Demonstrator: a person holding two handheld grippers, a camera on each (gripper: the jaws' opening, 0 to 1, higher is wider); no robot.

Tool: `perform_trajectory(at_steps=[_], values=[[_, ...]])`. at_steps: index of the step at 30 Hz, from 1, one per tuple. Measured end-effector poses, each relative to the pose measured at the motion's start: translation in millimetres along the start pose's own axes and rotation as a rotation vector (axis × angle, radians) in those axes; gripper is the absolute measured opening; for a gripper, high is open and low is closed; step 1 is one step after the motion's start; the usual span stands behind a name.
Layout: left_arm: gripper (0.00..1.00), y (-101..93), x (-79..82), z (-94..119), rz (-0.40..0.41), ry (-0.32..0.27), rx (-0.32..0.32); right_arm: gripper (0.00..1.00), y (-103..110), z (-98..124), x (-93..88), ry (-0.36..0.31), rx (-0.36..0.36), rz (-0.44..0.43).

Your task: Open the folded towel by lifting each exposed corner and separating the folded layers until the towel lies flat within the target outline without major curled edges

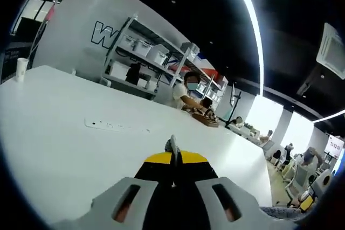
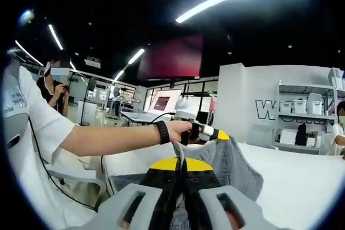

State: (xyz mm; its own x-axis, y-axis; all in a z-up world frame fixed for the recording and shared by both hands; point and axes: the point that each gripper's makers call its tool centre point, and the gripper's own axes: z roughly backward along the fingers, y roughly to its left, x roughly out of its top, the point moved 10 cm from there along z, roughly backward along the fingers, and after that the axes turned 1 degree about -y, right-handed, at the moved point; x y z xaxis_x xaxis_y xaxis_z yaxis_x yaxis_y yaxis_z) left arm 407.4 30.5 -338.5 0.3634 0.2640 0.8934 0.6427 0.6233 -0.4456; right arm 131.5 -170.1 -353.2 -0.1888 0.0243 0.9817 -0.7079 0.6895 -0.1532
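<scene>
Left gripper view: left tool (image 1: pixel 172 152) clenched with jaws pressed together, a scrap of grey towel (image 1: pixel 170 145) pinched at the tips, held above the white counter (image 1: pixel 64 149). Right gripper view: right tool (image 2: pixel 178 157) likewise clenched on the grey towel (image 2: pixel 232 165), lifted off the counter (image 2: pixel 302 181) and hanging in folds. Beyond it, left tool (image 2: pixel 207 131) gripped in the person's hand (image 2: pixel 180 130), arm outstretched level, pinching the towel's upper edge.

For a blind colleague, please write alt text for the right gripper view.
The right gripper, jaws closed, pinches a gray towel and holds it up above a white table. The left gripper, held by a person's hand, grips the towel's upper edge. Shelves stand behind.
</scene>
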Motion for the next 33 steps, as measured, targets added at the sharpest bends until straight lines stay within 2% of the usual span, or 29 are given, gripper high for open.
perform_trajectory(at_steps=[9,16,19,21,23,27,29,30,33], values=[[0.01,-4.8,1.8,-2,-0.001,-0.004,-0.014,0.00,-2,7,4.8,-0.038,-0.011,-0.035],[0.01,-12.0,8.5,-3,0.003,-0.058,-0.021,0.00,-1,10,13.1,-0.036,-0.026,0.003],[0.01,-13.1,11.2,-4,0.011,-0.070,-0.021,0.00,-3,13,16.7,-0.018,-0.066,0.047],[0.01,-13.3,12.4,-5,0.015,-0.074,-0.021,0.00,-2,14,20.6,-0.022,-0.066,0.059],[0.01,-14.7,14.5,-7,-0.001,-0.088,-0.021,0.00,-3,14,22.6,-0.024,-0.069,0.064],[0.01,-16.9,17.4,-10,-0.046,-0.105,0.000,0.00,-9,16,26.9,0.001,-0.122,0.124],[0.01,-15.4,19.5,-10,-0.029,-0.114,0.006,0.00,-11,17,28.1,-0.001,-0.117,0.115],[0.01,-15.1,22.5,-11,-0.007,-0.137,0.007,0.00,-14,18,28.8,-0.004,-0.125,0.111],[0.01,-17.5,24.9,-12,-0.025,-0.138,0.005,0.00,-17,19,28.2,0.000,-0.140,0.110]])
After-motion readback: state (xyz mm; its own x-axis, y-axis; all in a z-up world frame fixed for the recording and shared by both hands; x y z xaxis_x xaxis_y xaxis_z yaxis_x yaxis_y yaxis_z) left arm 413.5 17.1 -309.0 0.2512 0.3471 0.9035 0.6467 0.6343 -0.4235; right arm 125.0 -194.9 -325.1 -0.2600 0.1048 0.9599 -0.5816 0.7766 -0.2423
